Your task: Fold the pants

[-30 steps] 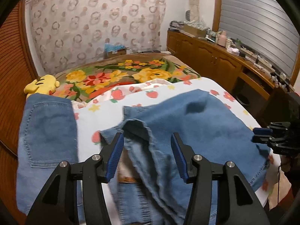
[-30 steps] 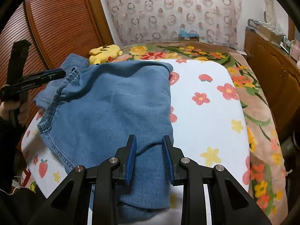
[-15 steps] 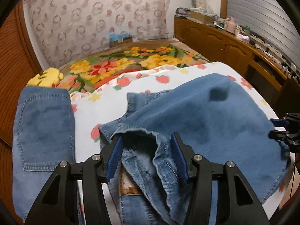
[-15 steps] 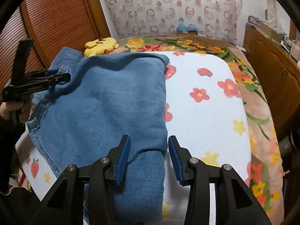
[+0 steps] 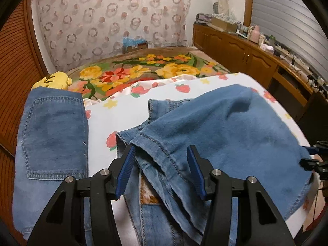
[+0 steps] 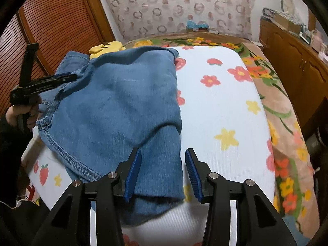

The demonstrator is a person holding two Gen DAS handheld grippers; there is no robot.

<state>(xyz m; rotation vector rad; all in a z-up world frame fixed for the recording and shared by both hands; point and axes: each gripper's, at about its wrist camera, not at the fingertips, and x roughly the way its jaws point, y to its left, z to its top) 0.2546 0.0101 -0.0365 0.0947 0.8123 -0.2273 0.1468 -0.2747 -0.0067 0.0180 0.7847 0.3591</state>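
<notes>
Blue jeans [image 5: 225,127] lie folded over on the white flowered sheet [image 5: 127,119]. My left gripper [image 5: 160,164] hovers over their stitched hem edge. Its jaws are opening; the denim lies between and under the fingers, and the pads do not press it. In the right wrist view my right gripper [image 6: 163,168] straddles the near folded corner of the jeans [image 6: 114,102]. Its jaws are opening too, with a gap at the right pad. The left gripper [image 6: 72,75] shows at the jeans' far left edge, and the right gripper [image 5: 305,155] at their right edge.
A flat denim piece with a back pocket [image 5: 53,133] lies at the left of the bed. A yellow plush toy [image 5: 53,81] sits behind it on the floral blanket [image 5: 143,71]. Wooden cabinets [image 5: 246,49] run along the right, a slatted wooden door [image 6: 51,20] along the left.
The right jaws have spread and let go of the folded denim corner. The lifted jeans have settled flatter onto the sheet. The left jaws have widened a little.
</notes>
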